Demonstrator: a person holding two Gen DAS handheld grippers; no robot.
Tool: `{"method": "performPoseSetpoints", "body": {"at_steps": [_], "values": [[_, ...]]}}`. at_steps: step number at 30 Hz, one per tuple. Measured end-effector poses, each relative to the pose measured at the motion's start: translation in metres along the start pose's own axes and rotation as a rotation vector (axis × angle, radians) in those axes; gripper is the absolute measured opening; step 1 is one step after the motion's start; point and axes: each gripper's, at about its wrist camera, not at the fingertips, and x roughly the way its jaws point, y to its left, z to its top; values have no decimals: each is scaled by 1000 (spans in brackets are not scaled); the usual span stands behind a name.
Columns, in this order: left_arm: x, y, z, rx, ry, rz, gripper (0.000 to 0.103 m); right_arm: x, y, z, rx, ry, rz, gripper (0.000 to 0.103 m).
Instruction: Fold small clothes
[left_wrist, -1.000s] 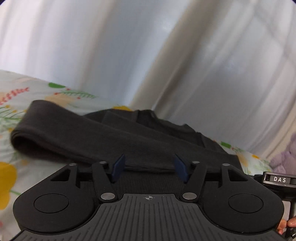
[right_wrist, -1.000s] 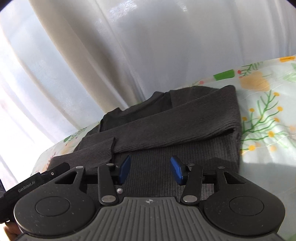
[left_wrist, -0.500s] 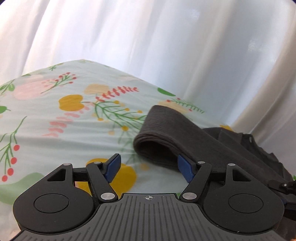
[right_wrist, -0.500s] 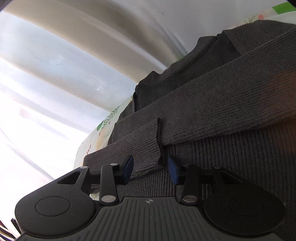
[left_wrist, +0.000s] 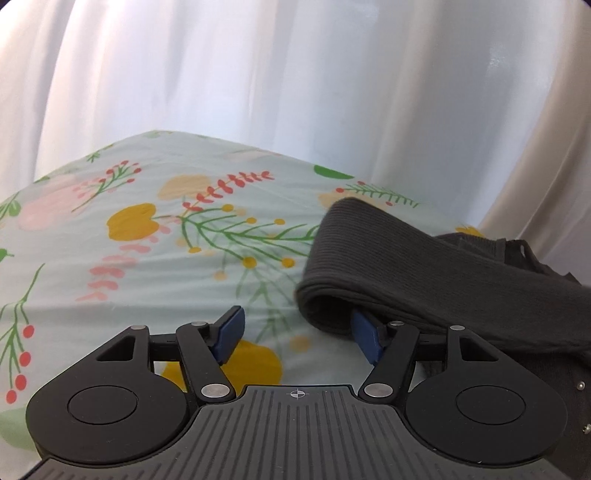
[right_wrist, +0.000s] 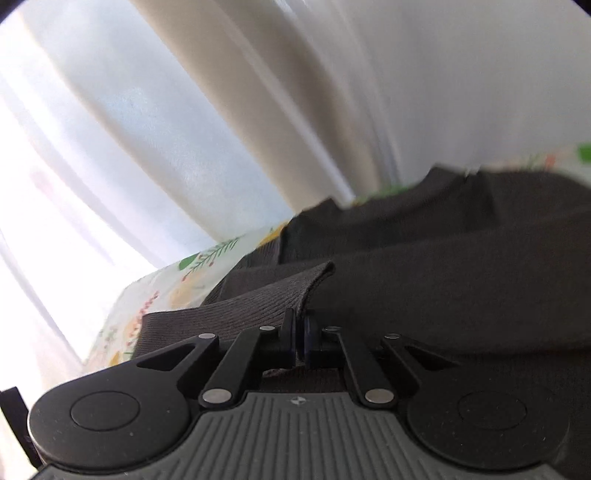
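We hold the left tool (left_wrist: 297, 334) low and level, its blue pads spread wide, the right pad (left_wrist: 364, 338) tucked under a dark fold. We hold the right tool (right_wrist: 300, 338) rolled to one side, its pads pressed together on the sleeve (right_wrist: 258, 299).

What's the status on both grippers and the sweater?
Left gripper open, one finger tucked under the folded sleeve. Right gripper shut on the sleeve cuff. Dark sweater half-folded on floral sheet. Nothing in the way.
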Motion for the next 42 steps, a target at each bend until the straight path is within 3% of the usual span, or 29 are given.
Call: {"method": "performPoseSetpoints", "body": {"at_steps": [3,7,11,16,20,21,27,33,38,42], "values": [[-8,-11,0,42,-12,-53,70,-34,-11,7,-109,-125,-188,3],[-10,-25,0,56,-11,-126,70,-49,-58,15,-63,-122,-359,3],[-5,-35,0,56,-3,-139,70,-51,-91,11,36,-69,-375,4],[-5,-36,1,56,-3,-147,70,-52,-109,4,146,-62,-277,17],[-5,-38,1,50,10,-148,70,-40,-112,5,178,-35,-238,13],[-6,-38,2,52,14,-145,70,-36,-111,6,158,-34,-245,4],[-20,-30,13,-1,1,-97,72,-42,-80,20,-96,-136,-444,4],[2,-52,21,4,59,-189,72,-39,-91,26,-82,-94,-422,4],[20,-81,21,73,52,-180,72,-42,-83,31,-169,-126,-560,4],[31,-100,16,121,46,-167,72,-37,-96,29,-137,-90,-543,4]]}}
